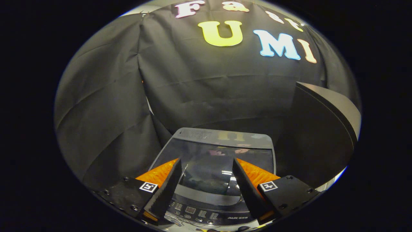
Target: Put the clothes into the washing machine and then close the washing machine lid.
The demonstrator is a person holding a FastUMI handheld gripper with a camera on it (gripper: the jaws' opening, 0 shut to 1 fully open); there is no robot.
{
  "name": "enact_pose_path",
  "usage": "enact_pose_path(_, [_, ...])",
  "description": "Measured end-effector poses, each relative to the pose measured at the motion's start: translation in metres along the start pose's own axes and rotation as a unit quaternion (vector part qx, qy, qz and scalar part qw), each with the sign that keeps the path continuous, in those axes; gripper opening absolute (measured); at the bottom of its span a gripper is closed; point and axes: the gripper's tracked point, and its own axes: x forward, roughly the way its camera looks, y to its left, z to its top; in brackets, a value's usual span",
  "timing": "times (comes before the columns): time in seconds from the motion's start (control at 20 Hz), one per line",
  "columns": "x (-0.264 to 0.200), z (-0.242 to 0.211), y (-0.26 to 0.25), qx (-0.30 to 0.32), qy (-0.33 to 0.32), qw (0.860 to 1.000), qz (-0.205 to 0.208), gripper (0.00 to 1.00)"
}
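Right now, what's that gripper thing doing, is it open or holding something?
Gripper: open, holding nothing; its fingers are spread apart above the glass lid of the washing machine.

washing machine (pixel 215 167) front hidden below control panel (pixel 199 214); panel markings too small; dark panel (pixel 325 129) cut off.

Ahead of my spread, empty gripper (pixel 206 161): grey washing machine's glossy dark glass lid (pixel 219 154), lying shut; black cloth wall behind; dark slanted panel (pixel 322 129) alongside it.
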Motion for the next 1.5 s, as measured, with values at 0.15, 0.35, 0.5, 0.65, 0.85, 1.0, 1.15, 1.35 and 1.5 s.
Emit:
enact_pose_path(0.15, [-0.028, 0.001, -0.002, -0.008, -0.014, 1.0, 0.019, 0.99])
enact_pose_path(0.35, [-0.083, 0.021, -0.028, -0.005, -0.053, 0.997, 0.055, 0.99])
enact_pose_path(0.5, [-0.136, 0.032, -0.075, -0.022, -0.089, 0.993, 0.072, 0.99])
enact_pose_path(0.65, [-0.192, 0.033, -0.131, -0.026, -0.124, 0.988, 0.085, 0.99])
enact_pose_path(0.85, [-0.248, 0.027, -0.22, -0.02, -0.164, 0.984, 0.062, 0.98])
enact_pose_path(1.0, [-0.287, 0.019, -0.274, -0.027, -0.193, 0.98, 0.03, 0.98])
enact_pose_path(1.15, [-0.316, 0.01, -0.318, -0.013, -0.214, 0.977, -0.003, 0.98])
enact_pose_path(1.35, [-0.347, 0.005, -0.35, 0.009, -0.239, 0.97, -0.035, 0.98])
enact_pose_path(1.5, [-0.365, 0.008, -0.361, 0.008, -0.266, 0.962, -0.055, 0.98])
